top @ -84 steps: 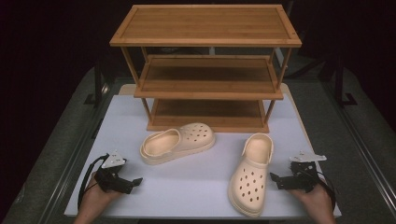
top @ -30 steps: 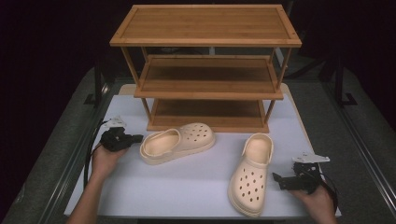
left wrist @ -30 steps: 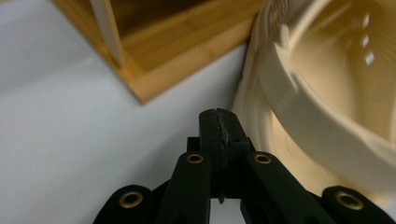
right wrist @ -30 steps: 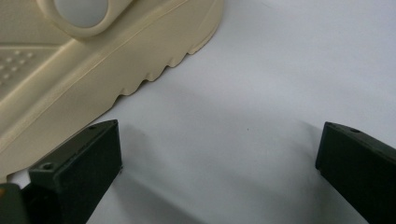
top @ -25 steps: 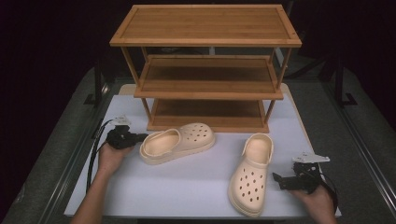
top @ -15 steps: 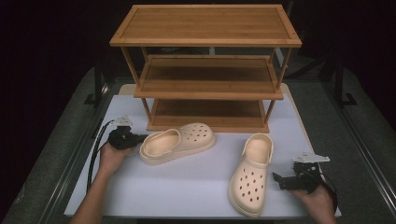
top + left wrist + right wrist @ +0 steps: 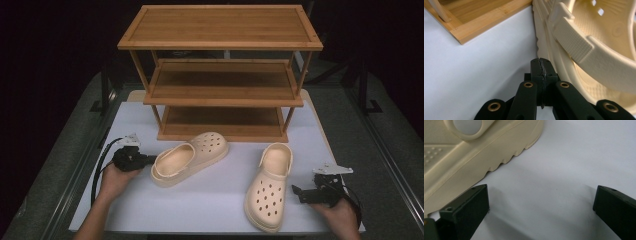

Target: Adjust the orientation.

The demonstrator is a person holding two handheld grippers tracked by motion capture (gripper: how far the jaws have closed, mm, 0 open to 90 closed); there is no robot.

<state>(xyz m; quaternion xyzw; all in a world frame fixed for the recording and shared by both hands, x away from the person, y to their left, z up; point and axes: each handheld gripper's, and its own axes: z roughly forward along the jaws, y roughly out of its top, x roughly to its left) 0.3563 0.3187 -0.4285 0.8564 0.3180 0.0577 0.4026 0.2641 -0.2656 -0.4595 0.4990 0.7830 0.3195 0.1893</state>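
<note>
The left gripper [image 7: 541,65] has its jaws pressed flat together with nothing between them, their tips just beside the heel of the left clog [image 7: 599,50], at the sole's ribbed edge below the textured heel strap [image 7: 571,40]. With the jaws shut, this looks less like a grasp than a nudge or a pause before opening onto the heel rim. That cream clog [image 7: 189,158] lies on the white table [image 7: 215,200] with its toe toward the bottom shelf of the wooden shoe rack [image 7: 222,95], so the rack seems to be where it is bound. The right gripper [image 7: 306,194] rests with its jaws spread wide and empty, the right clog [image 7: 270,186] just beside its left jaw, sole edge [image 7: 499,157] near but apart, apparently waiting its turn.
</note>
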